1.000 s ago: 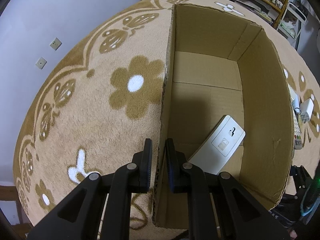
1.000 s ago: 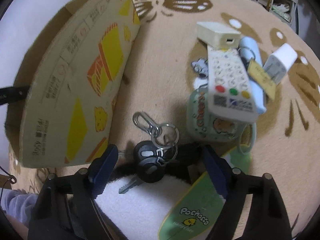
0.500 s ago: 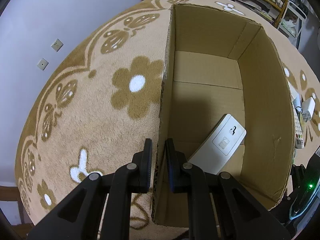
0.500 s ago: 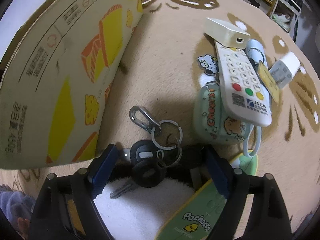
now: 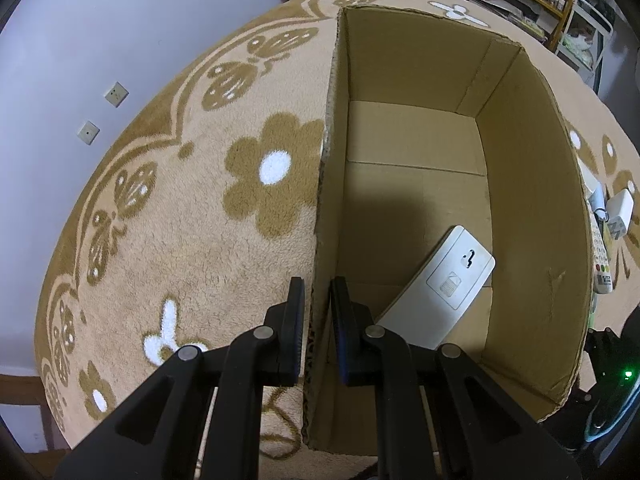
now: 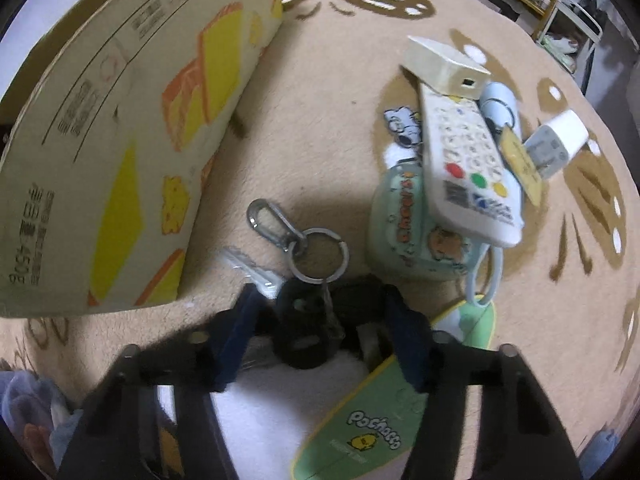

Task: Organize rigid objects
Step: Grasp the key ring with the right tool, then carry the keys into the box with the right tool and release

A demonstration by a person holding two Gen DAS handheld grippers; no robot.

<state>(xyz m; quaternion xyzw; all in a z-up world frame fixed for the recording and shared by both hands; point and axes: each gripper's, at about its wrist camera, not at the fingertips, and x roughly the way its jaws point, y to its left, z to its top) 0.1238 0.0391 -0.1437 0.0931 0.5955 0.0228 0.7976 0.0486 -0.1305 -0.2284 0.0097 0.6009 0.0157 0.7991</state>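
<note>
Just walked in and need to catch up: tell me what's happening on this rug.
Someone is packing small items into a cardboard box. The left gripper is clamped on the box's near wall, steadying it; one flat white device already lies inside. The right gripper is open and straddles a black key bunch on the rug, not yet closed on it. A white remote and other small items wait in a pile beside the box.

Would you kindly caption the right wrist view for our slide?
Right gripper straddles the keys beside the box.
</note>
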